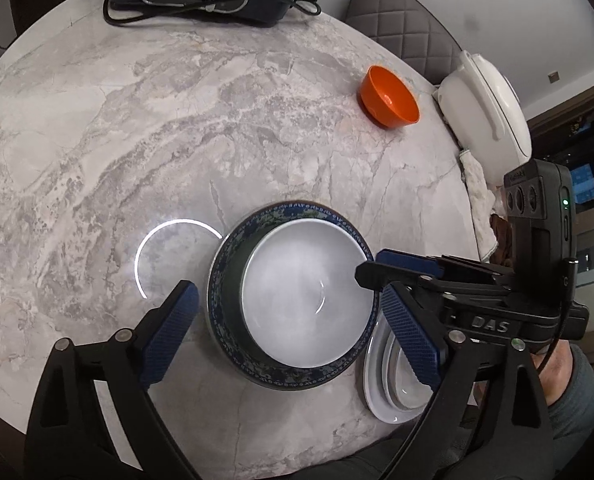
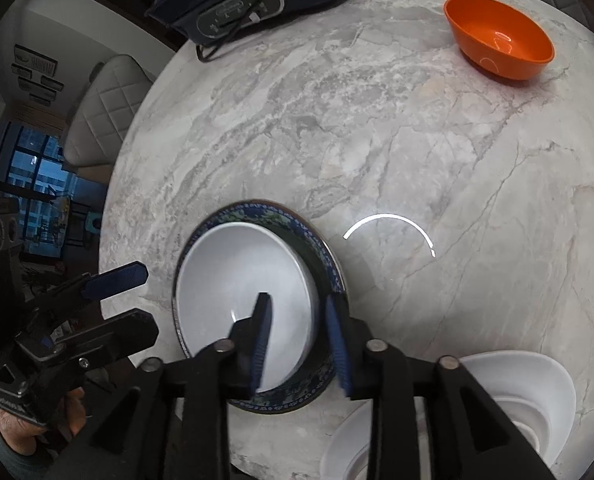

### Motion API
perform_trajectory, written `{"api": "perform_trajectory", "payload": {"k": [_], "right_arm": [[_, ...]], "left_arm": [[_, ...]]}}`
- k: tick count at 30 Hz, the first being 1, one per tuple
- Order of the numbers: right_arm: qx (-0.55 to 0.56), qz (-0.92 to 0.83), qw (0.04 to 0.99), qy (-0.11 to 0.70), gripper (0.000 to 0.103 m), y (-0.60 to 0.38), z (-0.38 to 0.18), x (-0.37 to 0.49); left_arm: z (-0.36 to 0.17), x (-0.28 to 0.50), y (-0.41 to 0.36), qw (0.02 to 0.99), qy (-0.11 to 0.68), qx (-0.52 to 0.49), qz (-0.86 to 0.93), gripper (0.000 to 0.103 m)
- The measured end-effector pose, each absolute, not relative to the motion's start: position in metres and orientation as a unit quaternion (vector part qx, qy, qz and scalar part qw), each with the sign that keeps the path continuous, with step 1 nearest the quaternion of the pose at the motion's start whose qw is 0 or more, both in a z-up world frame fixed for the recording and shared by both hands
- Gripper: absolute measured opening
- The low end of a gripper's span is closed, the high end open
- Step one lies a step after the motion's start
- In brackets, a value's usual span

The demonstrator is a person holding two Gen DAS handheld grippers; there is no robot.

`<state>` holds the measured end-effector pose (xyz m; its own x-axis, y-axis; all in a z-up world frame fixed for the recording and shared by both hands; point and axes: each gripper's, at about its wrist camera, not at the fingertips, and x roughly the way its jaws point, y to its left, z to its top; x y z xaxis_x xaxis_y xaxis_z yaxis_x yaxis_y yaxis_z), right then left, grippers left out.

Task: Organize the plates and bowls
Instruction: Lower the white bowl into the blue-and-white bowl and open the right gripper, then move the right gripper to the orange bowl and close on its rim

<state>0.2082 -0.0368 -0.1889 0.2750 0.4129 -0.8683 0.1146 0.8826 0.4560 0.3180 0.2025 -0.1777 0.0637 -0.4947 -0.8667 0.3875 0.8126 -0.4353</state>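
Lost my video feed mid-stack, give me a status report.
Left gripper open, straddling the bowls. Right gripper open astride the white bowl's rim. White bowl nested in blue-rimmed bowl. Orange bowl still apart; path clear.

My left wrist camera looks steeply down, close over the white bowl (image 1: 309, 292) in the blue-rimmed bowl (image 1: 233, 248). My right wrist camera faces the same bowls; both views share the orange bowl (image 1: 389, 98) beyond.
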Motion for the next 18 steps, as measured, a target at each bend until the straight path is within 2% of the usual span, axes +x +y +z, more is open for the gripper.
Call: {"api": "perform_trajectory", "payload": {"k": [1, 2, 3, 9, 13, 18], "right_arm": [[0.236, 0.104, 0.772, 0.581, 0.067, -0.041, -0.182, 0.206], [0.251, 0.110, 0.778, 0.565, 0.081, -0.046, -0.175, 0.204], [0.267, 0.116, 0.784, 0.548, 0.084, -0.052, -0.169, 0.201], [0.383, 0.112, 0.786, 0.473, 0.087, -0.126, -0.145, 0.188], [0.426, 0.048, 0.791, 0.437, 0.088, -0.202, -0.140, 0.176], [0.476, 0.001, 0.779, 0.409, 0.088, -0.282, -0.144, 0.173]], "left_arm": [[-0.175, 0.321, 0.204, 0.729, 0.611, -0.045, -0.305, 0.103], [-0.172, 0.326, 0.204, 0.732, 0.608, -0.040, -0.304, 0.103], [-0.170, 0.331, 0.204, 0.738, 0.603, -0.030, -0.301, 0.103], [-0.145, 0.370, 0.198, 0.773, 0.557, -0.001, -0.304, 0.103], [-0.141, 0.401, 0.174, 0.765, 0.564, 0.005, -0.311, 0.103], [-0.156, 0.445, 0.118, 0.730, 0.609, 0.018, -0.309, 0.103]]}}
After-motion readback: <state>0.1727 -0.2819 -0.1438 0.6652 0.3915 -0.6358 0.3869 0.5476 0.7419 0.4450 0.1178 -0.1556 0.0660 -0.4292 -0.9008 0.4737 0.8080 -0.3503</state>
